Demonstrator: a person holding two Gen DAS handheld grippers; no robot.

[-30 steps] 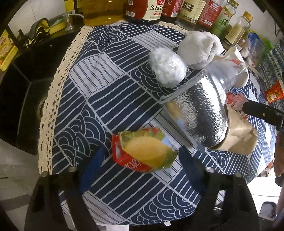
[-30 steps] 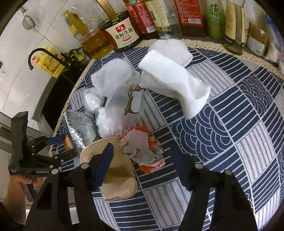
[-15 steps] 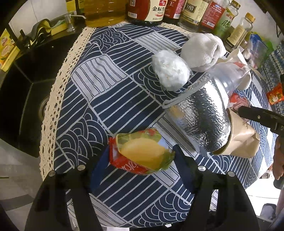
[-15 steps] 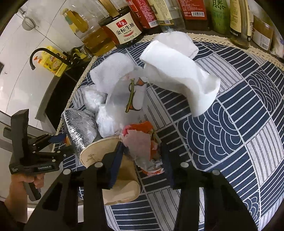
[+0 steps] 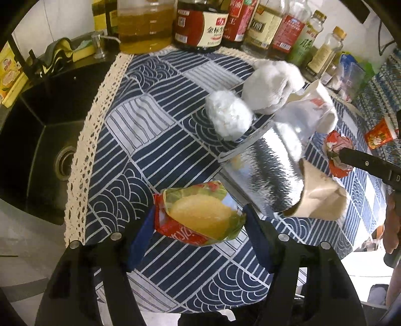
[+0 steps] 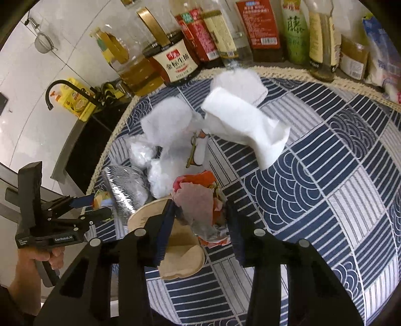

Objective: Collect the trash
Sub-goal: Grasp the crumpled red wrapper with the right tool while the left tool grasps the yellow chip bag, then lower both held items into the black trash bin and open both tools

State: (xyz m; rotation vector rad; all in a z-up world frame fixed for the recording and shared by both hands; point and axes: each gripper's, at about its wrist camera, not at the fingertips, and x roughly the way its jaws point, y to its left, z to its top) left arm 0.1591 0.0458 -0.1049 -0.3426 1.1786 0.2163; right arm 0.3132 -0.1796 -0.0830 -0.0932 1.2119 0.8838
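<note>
My left gripper [image 5: 199,225] is shut on a yellow-and-red snack wrapper [image 5: 200,219] at the near edge of the blue patterned tablecloth [image 5: 155,140]. My right gripper [image 6: 198,218] is shut on a crumpled red-and-pink wrapper [image 6: 200,203], which also shows in the left wrist view [image 5: 337,148]. Next to it lie a squashed brown paper cup [image 6: 180,253], a silver foil bag [image 5: 265,173], a white plastic wad [image 5: 229,115], a clear printed bag [image 6: 180,140] and white tissue [image 6: 248,123].
A row of sauce and oil bottles [image 5: 208,22] stands along the back of the table. A black sink [image 5: 37,140] lies to the left past the lace edge. A small red packet [image 5: 379,134] lies at the far right.
Both grippers moved forward and their jaws closed in: the left onto the yellow snack wrapper, the right onto the red-and-pink wrapper.
</note>
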